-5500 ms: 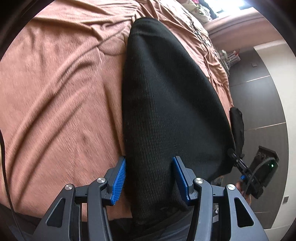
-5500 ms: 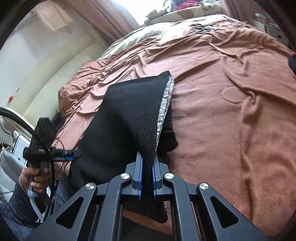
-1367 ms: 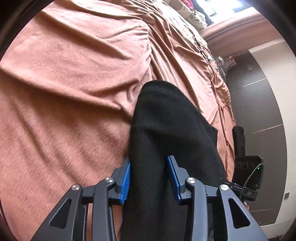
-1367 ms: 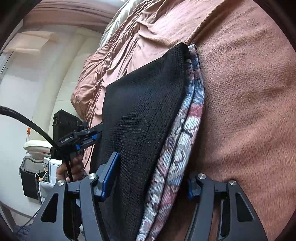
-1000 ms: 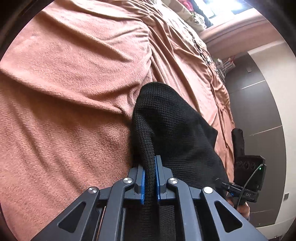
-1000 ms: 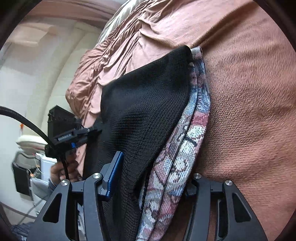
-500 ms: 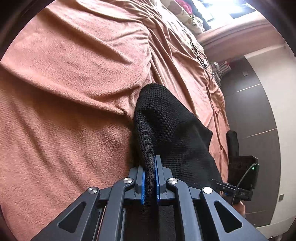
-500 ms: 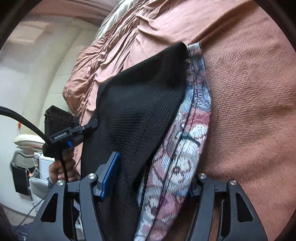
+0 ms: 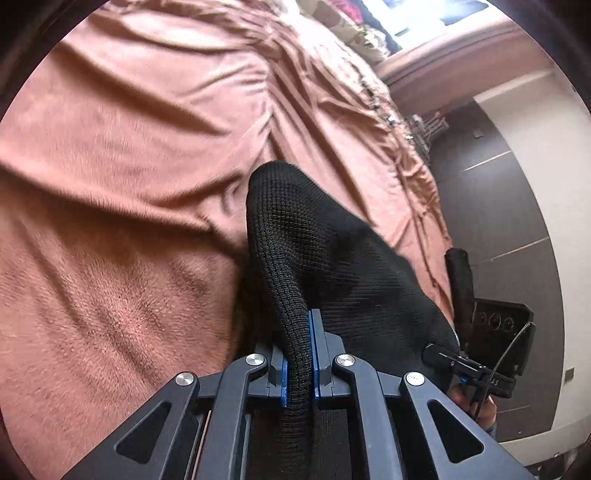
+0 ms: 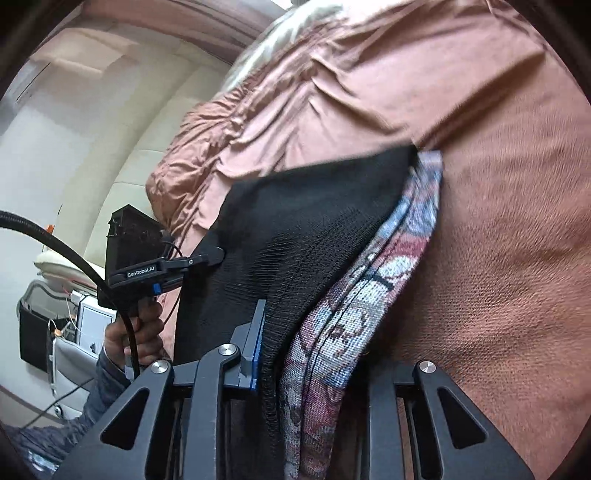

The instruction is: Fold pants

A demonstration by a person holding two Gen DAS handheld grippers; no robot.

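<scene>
Black knit pants lie folded on the brown bedspread. My left gripper is shut on a thick rolled edge of them, lifting it off the bed. In the right wrist view the pants show a patterned grey-pink waistband along their right side. My right gripper is closing on that stacked end; its blue left pad presses the black fabric and its right finger is hidden behind the waistband. Each gripper shows in the other view: the right gripper, the left gripper.
The rumpled bedspread spreads far beyond the pants. A person's hand holds the left gripper's handle, with a black cable trailing. Dark wall panels and floor lie past the bed's edge; bedding and clothes are piled at the far end.
The right jaws have narrowed from wide apart onto the waistband end. Both grippers have risen slightly, lifting the pants' edges. The left gripper keeps its grip on the black edge.
</scene>
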